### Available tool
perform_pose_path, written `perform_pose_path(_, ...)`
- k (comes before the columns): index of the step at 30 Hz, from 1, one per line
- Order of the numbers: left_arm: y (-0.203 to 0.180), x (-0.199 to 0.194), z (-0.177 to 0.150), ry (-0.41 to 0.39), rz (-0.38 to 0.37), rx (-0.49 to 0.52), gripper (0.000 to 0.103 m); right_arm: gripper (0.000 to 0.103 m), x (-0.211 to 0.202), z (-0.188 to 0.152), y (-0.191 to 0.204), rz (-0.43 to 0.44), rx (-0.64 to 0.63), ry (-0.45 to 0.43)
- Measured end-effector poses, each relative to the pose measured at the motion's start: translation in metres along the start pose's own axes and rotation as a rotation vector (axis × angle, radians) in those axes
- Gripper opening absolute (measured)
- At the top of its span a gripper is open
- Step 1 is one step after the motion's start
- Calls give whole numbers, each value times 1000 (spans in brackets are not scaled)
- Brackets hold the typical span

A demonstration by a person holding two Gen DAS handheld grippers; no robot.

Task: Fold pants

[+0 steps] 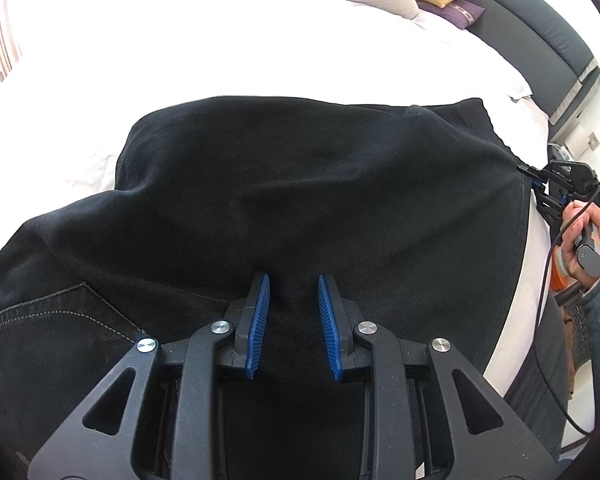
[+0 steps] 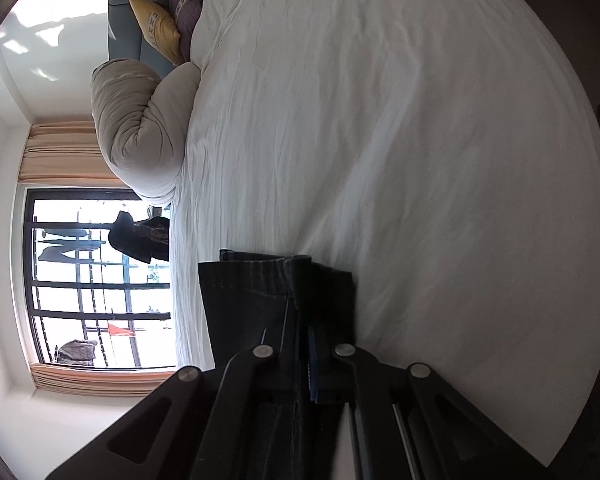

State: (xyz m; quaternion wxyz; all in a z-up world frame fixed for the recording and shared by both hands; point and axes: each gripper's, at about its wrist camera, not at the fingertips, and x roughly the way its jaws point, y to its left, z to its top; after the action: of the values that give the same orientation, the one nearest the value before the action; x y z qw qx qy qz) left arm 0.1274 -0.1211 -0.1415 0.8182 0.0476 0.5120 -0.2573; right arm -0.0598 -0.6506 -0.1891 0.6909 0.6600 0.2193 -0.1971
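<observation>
Black pants (image 1: 300, 184) lie spread over a white bed (image 1: 220, 40), a stitched pocket (image 1: 60, 312) at the lower left. My left gripper (image 1: 294, 316) points down onto them, its blue pads (image 1: 260, 320) a little apart with a thick bunch of black fabric filling the gap. At the pants' right edge my right gripper (image 1: 530, 172), held by a hand (image 1: 584, 232), pinches the cloth. In the right wrist view the right gripper (image 2: 306, 344) is shut on a folded, ribbed edge of the pants (image 2: 252, 292), with only a sliver of blue pad (image 2: 312, 360) showing.
A rolled beige duvet (image 2: 140, 132) and yellow (image 2: 156, 28) and purple cushions (image 2: 186, 4) lie at the dark headboard (image 1: 540, 32). A window with curtains (image 2: 80, 280) stands beyond the bed. The wrinkled white sheet (image 2: 380, 140) stretches past the pants.
</observation>
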Motion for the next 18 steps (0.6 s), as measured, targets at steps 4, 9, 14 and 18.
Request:
perform_pose_path(4,3,1,0,-12,1,4,24,4,-4,1,-5,-2,14,-12)
perform_pose_path(9,10,0,-6,-38,-10,3,24,2,4,0,-6,-25,-42,42)
perform_pose_path(14,17,-8,-11,-53,-17,-26,24,19,-17,3,19,-145,-131,31)
perform_pose_path(18,25,-19,-18,-88,-8,-52,24,44,-48,-14,75,-267,-387,-90)
